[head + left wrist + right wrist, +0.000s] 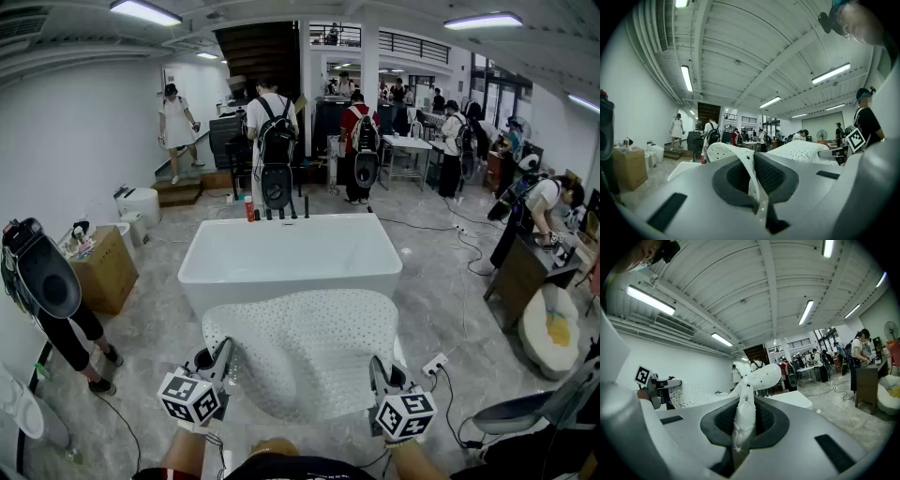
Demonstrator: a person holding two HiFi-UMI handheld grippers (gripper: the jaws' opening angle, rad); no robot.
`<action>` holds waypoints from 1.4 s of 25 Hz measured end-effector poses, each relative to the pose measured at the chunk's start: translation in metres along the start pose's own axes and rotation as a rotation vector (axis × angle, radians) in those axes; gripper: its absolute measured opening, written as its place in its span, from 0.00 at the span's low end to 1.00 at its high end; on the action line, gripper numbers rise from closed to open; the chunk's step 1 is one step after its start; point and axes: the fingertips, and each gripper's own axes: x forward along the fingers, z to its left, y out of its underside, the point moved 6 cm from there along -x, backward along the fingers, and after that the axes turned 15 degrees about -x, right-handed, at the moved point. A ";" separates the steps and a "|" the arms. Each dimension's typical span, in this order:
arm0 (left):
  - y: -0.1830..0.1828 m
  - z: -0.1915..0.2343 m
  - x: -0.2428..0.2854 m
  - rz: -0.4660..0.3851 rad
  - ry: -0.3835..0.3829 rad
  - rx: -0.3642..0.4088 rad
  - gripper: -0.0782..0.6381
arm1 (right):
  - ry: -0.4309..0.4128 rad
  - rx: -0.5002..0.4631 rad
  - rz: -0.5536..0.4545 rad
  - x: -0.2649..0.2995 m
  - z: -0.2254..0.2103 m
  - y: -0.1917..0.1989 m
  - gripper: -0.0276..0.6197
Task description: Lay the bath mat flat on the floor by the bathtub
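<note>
A white perforated bath mat hangs spread in the air between my two grippers, in front of the white bathtub. My left gripper is shut on the mat's near left corner; the left gripper view shows the mat's edge pinched between the jaws. My right gripper is shut on the near right corner, and the bunched mat edge stands clamped in the right gripper view. The mat bulges upward in the middle and covers the floor beside the tub.
Bottles stand on the tub's far rim. A cardboard box and a person's legs are to the left. A power strip and cables lie on the floor at right, near a dark desk. Several people stand behind.
</note>
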 end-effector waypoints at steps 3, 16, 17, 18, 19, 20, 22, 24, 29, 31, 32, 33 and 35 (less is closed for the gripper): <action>0.001 0.005 0.003 -0.003 -0.002 -0.003 0.14 | 0.003 -0.004 -0.005 0.004 0.001 0.002 0.11; -0.005 0.011 0.004 -0.027 0.021 -0.019 0.14 | -0.022 -0.018 -0.029 0.010 0.008 -0.005 0.11; -0.006 0.011 0.004 -0.029 0.021 -0.021 0.14 | -0.032 -0.016 -0.036 0.010 0.008 -0.006 0.11; -0.005 0.011 0.004 -0.031 0.021 -0.024 0.14 | -0.042 -0.015 -0.042 0.010 0.009 -0.006 0.11; -0.004 0.011 0.004 -0.033 0.021 -0.028 0.14 | -0.049 -0.016 -0.048 0.009 0.010 -0.006 0.11; -0.002 0.012 0.003 -0.034 0.021 -0.033 0.14 | -0.055 -0.019 -0.052 0.009 0.011 -0.006 0.11; 0.001 0.014 0.001 -0.035 0.022 -0.040 0.14 | -0.063 -0.021 -0.060 0.009 0.014 -0.005 0.11; 0.002 0.015 -0.001 -0.038 0.021 -0.042 0.14 | -0.077 -0.020 -0.071 0.009 0.017 -0.006 0.11; 0.003 0.011 -0.005 -0.044 0.007 -0.034 0.14 | -0.126 -0.038 -0.099 0.006 0.016 -0.006 0.11; 0.004 0.010 -0.008 -0.047 -0.001 -0.030 0.14 | -0.130 -0.029 -0.105 0.005 0.015 -0.004 0.11; 0.005 0.009 -0.009 -0.048 -0.003 -0.030 0.14 | -0.130 -0.026 -0.109 0.004 0.015 -0.003 0.11; 0.005 0.009 -0.009 -0.047 -0.006 -0.029 0.14 | -0.129 -0.025 -0.111 0.004 0.014 -0.003 0.11; 0.006 0.010 -0.009 -0.048 -0.012 -0.032 0.14 | -0.126 -0.026 -0.105 0.005 0.014 -0.003 0.11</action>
